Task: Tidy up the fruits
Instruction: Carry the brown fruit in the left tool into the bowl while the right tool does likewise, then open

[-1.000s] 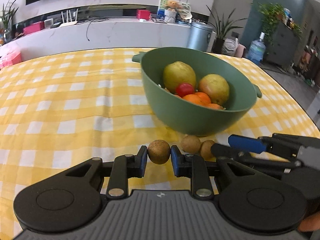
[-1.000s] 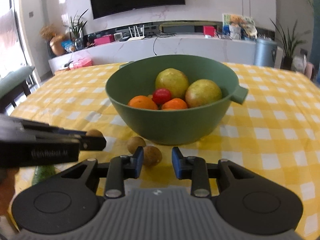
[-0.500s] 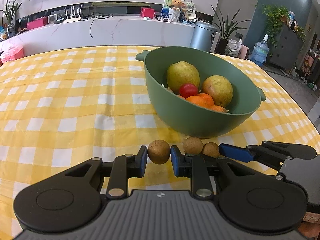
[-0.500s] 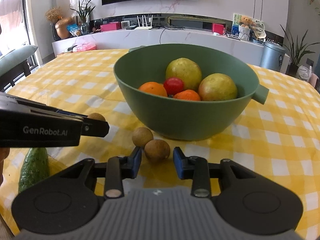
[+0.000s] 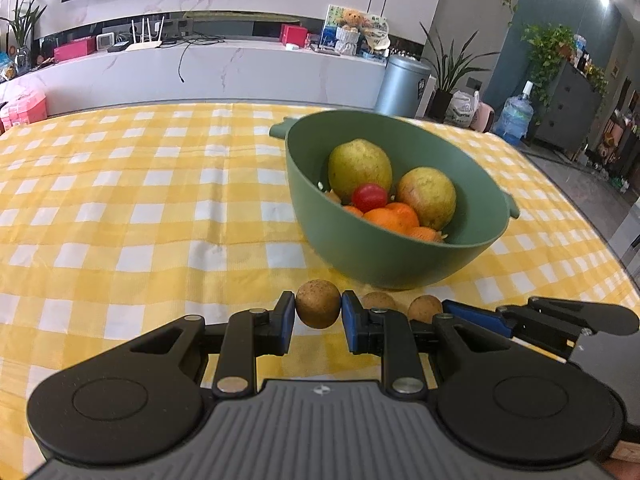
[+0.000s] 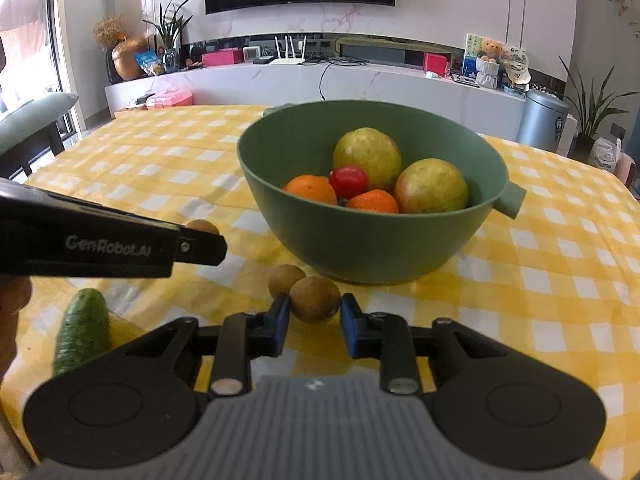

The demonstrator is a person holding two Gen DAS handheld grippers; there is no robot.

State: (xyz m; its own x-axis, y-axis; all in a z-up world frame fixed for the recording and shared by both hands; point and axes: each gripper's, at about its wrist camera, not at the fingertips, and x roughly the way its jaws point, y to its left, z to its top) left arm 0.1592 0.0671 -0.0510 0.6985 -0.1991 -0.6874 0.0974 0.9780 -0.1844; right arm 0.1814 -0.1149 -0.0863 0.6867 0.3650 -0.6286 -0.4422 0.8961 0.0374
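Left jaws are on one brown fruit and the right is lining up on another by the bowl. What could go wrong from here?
1. The left gripper pinches its round brown fruit only at the pad tips; it could slip during the lift to the green bowl.
2. The right gripper straddles the near brown fruit, which touches its neighbour; closing may roll that one away.

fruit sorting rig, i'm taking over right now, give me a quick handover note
Left gripper: shut on a small round brown fruit, held near the tablecloth.
Right gripper: open, its blue pads either side of a second small brown fruit on the yellow checked tablecloth.
A third brown fruit sits beside it, before the green plastic bowl.
Done: pears, oranges and a red tomato are in the bowl.
Left: bowl the three brown fruits; a green cucumber lies at left.
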